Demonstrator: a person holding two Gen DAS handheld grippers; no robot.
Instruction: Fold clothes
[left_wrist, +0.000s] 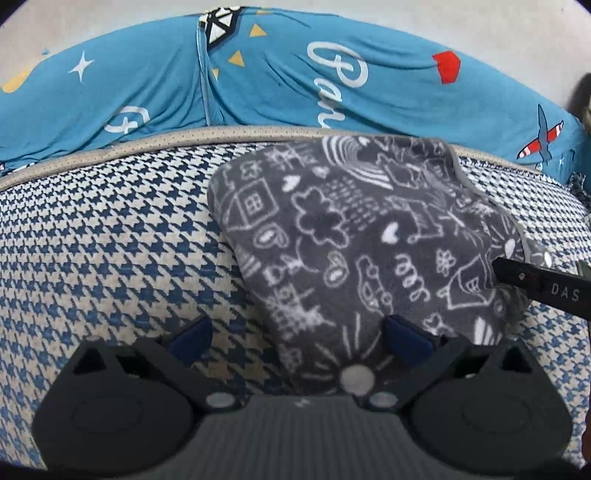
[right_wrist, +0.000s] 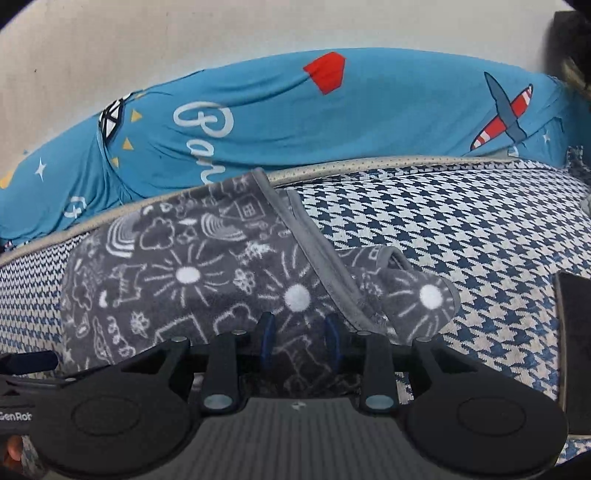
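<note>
garment: grey fleece cloth (left_wrist: 354, 240) w/ white doodle print (suns, houses, flowers), folded into a thick bundle; lies on the houndstooth cover, far edge near the beige piping.
surface: blue/white houndstooth cushion (left_wrist: 92, 240), beige piping (left_wrist: 221, 132) along its far edge; teal printed sheet (left_wrist: 258, 81) bunched behind it, w/ script lettering, red shapes, plane print; pale wall (right_wrist: 184, 33) above.
left gripper (left_wrist: 299, 338): jaws spread wide, nothing between the pads. Left pad sits over bare houndstooth, right pad (left_wrist: 406, 339) on/just over the near edge of the cloth. Cloth's near-left corner runs down btwn the two fingers toward the cam.
cloth vs left gripper: bulk of bundle ahead and to the right of it; left finger clear of the fabric.
right gripper (right_wrist: 300, 341): blue pads (right_wrist: 266, 341) set narrow but w/ a visible gap, near edge of cloth sits in that gap; whether it's clamped: cannot tell.
cloth vs right gripper: bundle ahead and to the left; grey bound hem (right_wrist: 317, 258) runs diagonally from far edge to just right of the fingers; a rolled flap (right_wrist: 417, 295) w/ sun print sticks out right of the hem.
cross-view: right gripper's black body (letters "DAS") enters left cam at right edge, tip on the cloth's right side. Left gripper's body shows at lower left of right cam.
other: dark object (right_wrist: 574, 332) at right edge of right cam, can't ID.
</note>
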